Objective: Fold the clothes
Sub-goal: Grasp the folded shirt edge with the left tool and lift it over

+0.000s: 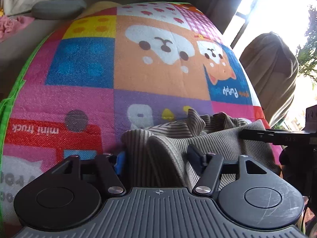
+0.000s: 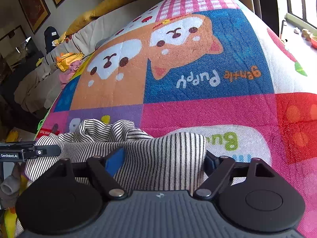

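While the left wrist view is looking across the cartoon play mat [image 1: 111,65], the left hand-held gripper [image 1: 158,159] is sitting with its jaws half spread around a raised fold of the striped garment [image 1: 218,138]; whether the pads are actually pressing on the cloth I cannot tell. That garment is lying bunched at the mat's near edge, towards its right side in this view, and the other gripper's black finger is reaching in over it from the right.

Turning to the right wrist view, the right hand-held gripper [image 2: 164,161] is straddling the same striped garment [image 2: 158,158], jaws also partly spread with cloth between them, grip uncertain. Here the garment is running left to right along the near edge, its long axis crosswise to both grippers.

To do this step well, each gripper should probably be taking one clean layer at the hem, keeping level with the other so the cloth is pulling flat rather than twisting.
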`<state>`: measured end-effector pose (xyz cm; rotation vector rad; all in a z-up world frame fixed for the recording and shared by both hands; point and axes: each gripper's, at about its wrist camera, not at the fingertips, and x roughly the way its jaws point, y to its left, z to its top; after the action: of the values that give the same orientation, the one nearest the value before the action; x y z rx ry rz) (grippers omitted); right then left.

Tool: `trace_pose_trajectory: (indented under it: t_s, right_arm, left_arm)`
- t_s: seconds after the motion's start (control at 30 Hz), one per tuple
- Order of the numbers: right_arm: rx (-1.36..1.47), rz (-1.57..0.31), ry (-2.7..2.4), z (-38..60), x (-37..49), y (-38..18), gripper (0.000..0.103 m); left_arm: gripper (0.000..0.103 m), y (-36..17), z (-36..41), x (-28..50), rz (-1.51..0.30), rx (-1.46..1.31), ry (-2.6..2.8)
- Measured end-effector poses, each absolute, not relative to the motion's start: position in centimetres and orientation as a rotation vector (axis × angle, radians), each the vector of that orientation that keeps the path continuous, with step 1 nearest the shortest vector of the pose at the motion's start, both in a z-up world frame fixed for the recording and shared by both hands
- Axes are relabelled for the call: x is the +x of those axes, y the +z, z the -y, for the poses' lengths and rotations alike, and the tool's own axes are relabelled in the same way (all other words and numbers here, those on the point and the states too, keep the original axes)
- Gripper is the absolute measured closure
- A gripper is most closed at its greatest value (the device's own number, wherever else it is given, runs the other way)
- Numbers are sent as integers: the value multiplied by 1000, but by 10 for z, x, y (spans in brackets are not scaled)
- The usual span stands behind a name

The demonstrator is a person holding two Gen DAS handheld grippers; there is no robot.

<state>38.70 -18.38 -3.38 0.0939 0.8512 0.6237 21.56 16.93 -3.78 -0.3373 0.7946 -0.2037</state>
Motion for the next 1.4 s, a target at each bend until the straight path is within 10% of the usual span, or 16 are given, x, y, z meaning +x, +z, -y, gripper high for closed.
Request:
trace_pose_trajectory:
  t_s: [0.33,0.5,0.8,1.03,1.4]
  right_arm:
    - [145,-821,655,193,384,-36,50]
    - [199,-767,683,210,359,-17,71]
    - [221,-636,748,260,244,36,75]
    - [92,-689,588,295,152,11,74]
    - [212,-558,494,334,138,49,40]
  left_arm:
    - [70,-40,-162,216,-772,-332,-251]
    - [74,-17,-169,190,-718,-352,-332]
    - [74,30,-142,77,-613,-132,-474]
    - [59,10,-132,-3,-673,-41,-458]
    - [15,21,-156,-30,-674,-215,-489]
